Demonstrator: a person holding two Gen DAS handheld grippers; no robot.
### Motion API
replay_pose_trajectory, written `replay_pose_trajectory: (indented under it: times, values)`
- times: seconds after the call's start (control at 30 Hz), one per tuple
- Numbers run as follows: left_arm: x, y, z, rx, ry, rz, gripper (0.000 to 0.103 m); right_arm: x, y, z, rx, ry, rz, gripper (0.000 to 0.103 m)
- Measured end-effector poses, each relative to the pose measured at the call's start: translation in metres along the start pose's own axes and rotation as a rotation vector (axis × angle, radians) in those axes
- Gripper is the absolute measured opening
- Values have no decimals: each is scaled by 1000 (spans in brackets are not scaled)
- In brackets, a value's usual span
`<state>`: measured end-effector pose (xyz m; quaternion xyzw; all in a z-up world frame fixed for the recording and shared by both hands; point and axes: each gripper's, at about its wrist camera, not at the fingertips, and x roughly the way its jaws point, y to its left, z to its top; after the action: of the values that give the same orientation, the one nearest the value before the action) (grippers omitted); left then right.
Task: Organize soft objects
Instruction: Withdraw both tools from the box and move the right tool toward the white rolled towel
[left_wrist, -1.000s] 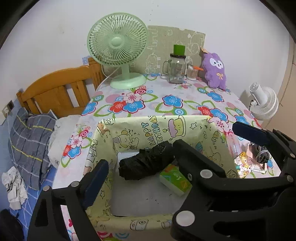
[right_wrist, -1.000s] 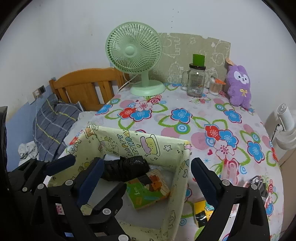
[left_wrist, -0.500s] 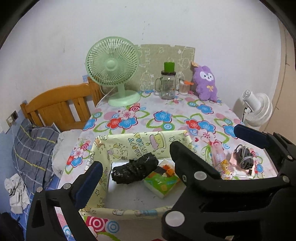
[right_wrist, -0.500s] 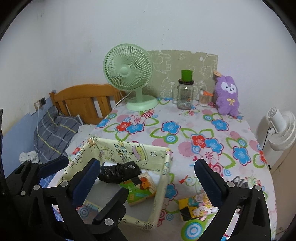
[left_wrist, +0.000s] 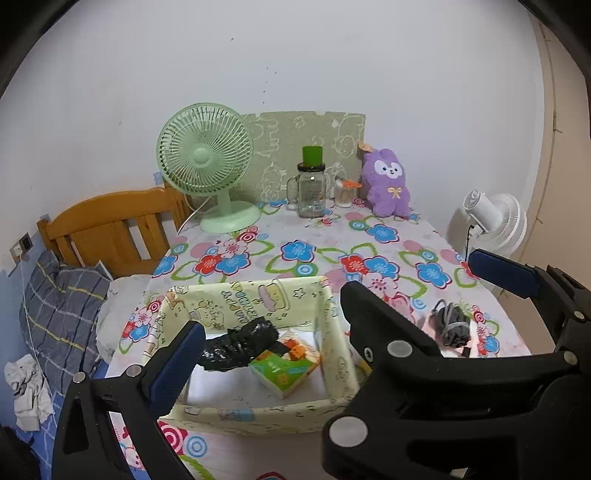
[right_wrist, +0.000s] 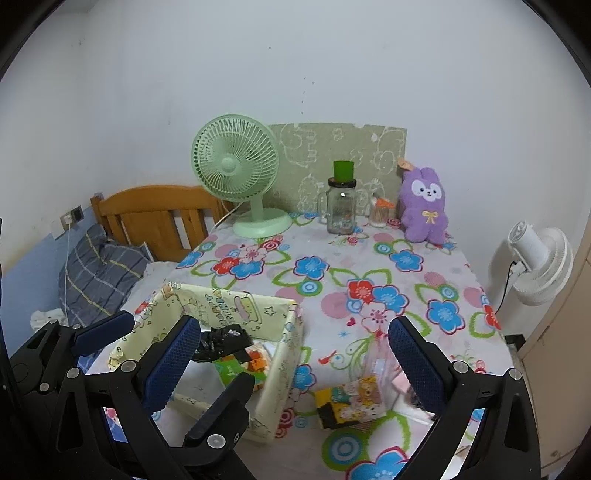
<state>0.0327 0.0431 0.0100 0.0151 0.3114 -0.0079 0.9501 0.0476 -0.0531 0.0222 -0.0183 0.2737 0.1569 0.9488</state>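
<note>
A yellow cartoon-print fabric box (left_wrist: 258, 295) stands at the near left of the flowered table. Inside it lie a black crumpled bag (left_wrist: 240, 343), a green tissue pack (left_wrist: 284, 369) and a small orange toy (left_wrist: 295, 347). A purple plush bunny (left_wrist: 388, 184) sits at the table's far right against the wall. My left gripper (left_wrist: 332, 306) hangs open above the box's near side with nothing between its pads. My right gripper (right_wrist: 293, 325) is open too, above the box's right wall (right_wrist: 284, 354), and empty. Their fingers overlap; one right finger (left_wrist: 373, 317) shows in the left wrist view.
A green desk fan (left_wrist: 205, 166), a glass jar with a green lid (left_wrist: 312, 188) and a small cup (left_wrist: 343, 192) stand at the back. A grey bundle (left_wrist: 452, 325), a sticker pack (right_wrist: 351, 402) and a clear pouch (right_wrist: 380, 365) lie right of the box. A bed (left_wrist: 110, 229) is at left, a white fan (right_wrist: 535, 258) at right.
Both grippers have drawn back and upward from the box, which now sits smaller and lower in both views. The things in the box have not moved.
</note>
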Motion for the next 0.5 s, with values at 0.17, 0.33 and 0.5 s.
replay_pose_trajectory:
  times: [0.17, 0.33, 0.5]
  values:
    - [-4, -12, -2, -2, -5, -16, 102, -9, -12, -3, 0, -2, -13, 103]
    - [-8, -25, -6, 3, -17, -40, 101, -17, -22, -8, -7, -10, -20, 103]
    - [-12, -37, -10, 3, -37, -52, 100, -26, -33, -15, 13, -17, -52, 103]
